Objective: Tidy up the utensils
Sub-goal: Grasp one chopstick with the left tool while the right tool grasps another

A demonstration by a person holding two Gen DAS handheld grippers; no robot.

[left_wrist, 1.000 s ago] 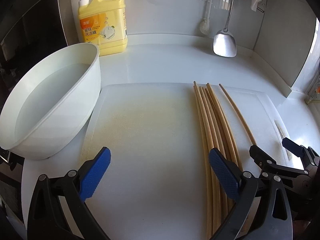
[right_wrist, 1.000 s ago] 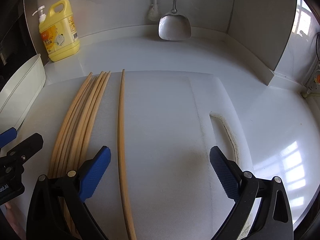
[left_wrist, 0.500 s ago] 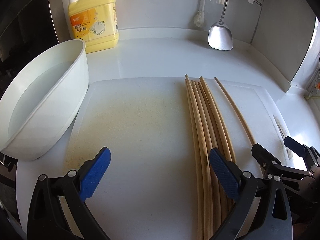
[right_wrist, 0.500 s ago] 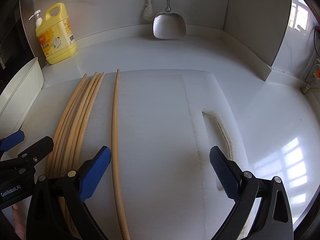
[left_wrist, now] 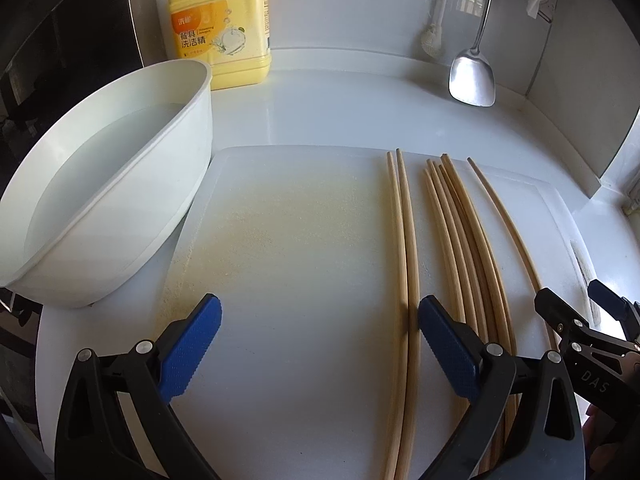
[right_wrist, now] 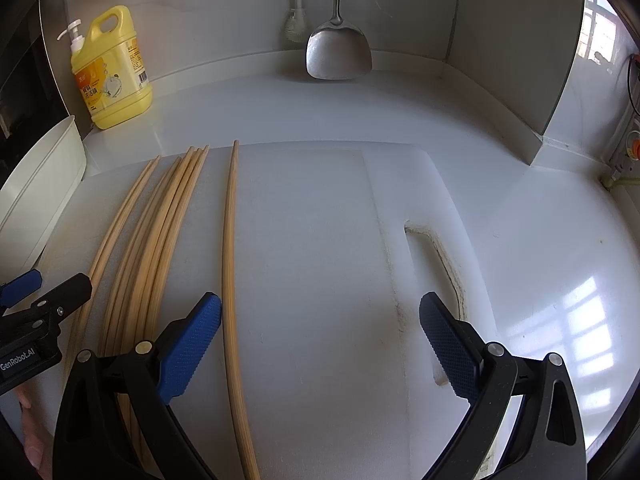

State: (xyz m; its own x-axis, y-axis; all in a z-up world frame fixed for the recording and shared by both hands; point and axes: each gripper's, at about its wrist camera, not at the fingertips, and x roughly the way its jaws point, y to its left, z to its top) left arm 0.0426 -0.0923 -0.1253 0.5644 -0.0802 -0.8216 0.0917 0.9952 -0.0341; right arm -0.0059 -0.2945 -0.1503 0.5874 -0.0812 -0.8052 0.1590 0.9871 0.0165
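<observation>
Several long bamboo chopsticks lie lengthwise on a white cutting board (left_wrist: 288,240). A pair (left_wrist: 404,240) lies apart to the left of the main bundle (left_wrist: 468,248), and a single chopstick (left_wrist: 508,228) lies to the right. My left gripper (left_wrist: 320,344) is open low over the board, its right finger beside the pair. My right gripper (right_wrist: 320,340) is open and empty, with the single chopstick (right_wrist: 230,260) just inside its left finger. The bundle (right_wrist: 156,248) and the pair (right_wrist: 116,232) lie left of it.
A white basin (left_wrist: 120,184) holding water stands left of the board. A yellow detergent bottle (left_wrist: 220,20) stands at the back left. A steel spatula (left_wrist: 474,80) and a brush (left_wrist: 434,36) hang on the back wall. The board's handle slot (right_wrist: 436,264) is at its right.
Two chopsticks have separated from the bundle and now lie as a pair to its left. Both grippers have shifted slightly over the board and remain open.
</observation>
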